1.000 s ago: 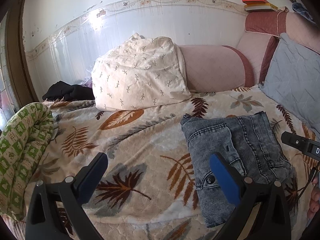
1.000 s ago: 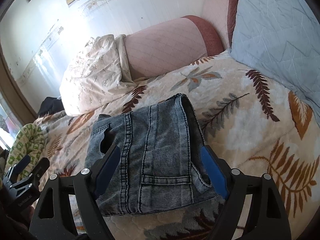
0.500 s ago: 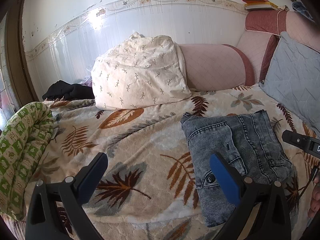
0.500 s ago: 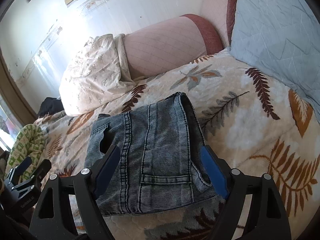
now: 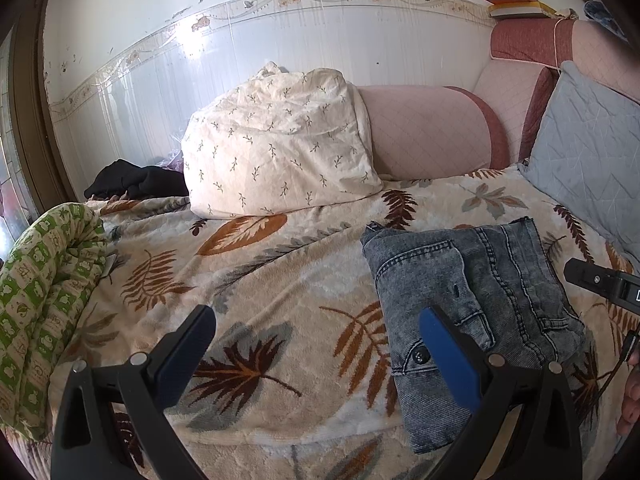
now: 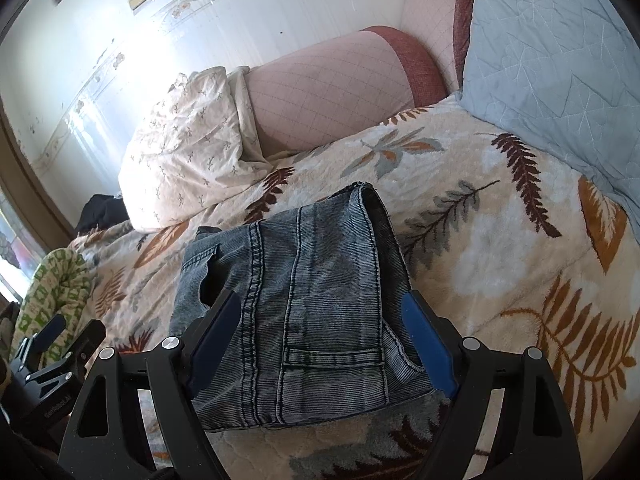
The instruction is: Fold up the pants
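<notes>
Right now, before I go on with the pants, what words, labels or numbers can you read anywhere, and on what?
"GenRobot.AI": small white print on the body of the left gripper, seen from the right wrist view; faint, so this reading is not certain.
"D": one white letter on the right gripper, cut off by the picture's edge.
Books on the headboard: no text legible.
Button on the pants: too small to read.

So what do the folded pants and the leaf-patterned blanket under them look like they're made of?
The pants look like washed grey-blue denim: a mottled, faded surface, raised double-stitched seams and a metal button. The blanket looks like soft fleece or plush, probably synthetic: a fuzzy matte nap with a woven-in leaf pattern.
</notes>
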A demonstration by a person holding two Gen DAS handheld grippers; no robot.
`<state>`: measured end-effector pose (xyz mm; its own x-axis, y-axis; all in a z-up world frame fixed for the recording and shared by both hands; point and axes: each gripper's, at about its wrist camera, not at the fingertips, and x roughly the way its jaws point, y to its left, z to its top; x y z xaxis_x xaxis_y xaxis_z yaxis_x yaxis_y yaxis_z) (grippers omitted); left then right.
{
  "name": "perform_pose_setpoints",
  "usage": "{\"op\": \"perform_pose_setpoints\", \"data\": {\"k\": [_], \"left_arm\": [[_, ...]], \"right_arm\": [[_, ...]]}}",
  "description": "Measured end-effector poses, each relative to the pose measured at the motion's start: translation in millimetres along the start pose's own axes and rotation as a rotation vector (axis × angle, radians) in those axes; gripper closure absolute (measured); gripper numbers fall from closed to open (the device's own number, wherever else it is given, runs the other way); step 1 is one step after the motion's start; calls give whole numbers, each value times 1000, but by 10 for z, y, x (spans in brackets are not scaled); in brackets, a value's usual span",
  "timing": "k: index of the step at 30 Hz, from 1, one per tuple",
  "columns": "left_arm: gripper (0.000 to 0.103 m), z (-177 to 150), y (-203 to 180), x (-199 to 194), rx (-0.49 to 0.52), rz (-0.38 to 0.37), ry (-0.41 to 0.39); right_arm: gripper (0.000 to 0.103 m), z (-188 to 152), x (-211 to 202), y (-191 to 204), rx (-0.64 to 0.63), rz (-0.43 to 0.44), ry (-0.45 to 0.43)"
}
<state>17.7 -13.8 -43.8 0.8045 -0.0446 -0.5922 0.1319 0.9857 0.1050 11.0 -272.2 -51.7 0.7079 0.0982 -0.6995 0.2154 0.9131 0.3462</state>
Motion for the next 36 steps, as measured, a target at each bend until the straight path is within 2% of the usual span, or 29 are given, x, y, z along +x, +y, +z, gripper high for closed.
{"op": "perform_pose_setpoints", "data": {"k": [36], "left_arm": [[0, -35, 13, 48, 4, -5, 13]], "right_arm": [[20, -13, 6, 28, 11, 4, 7]]}}
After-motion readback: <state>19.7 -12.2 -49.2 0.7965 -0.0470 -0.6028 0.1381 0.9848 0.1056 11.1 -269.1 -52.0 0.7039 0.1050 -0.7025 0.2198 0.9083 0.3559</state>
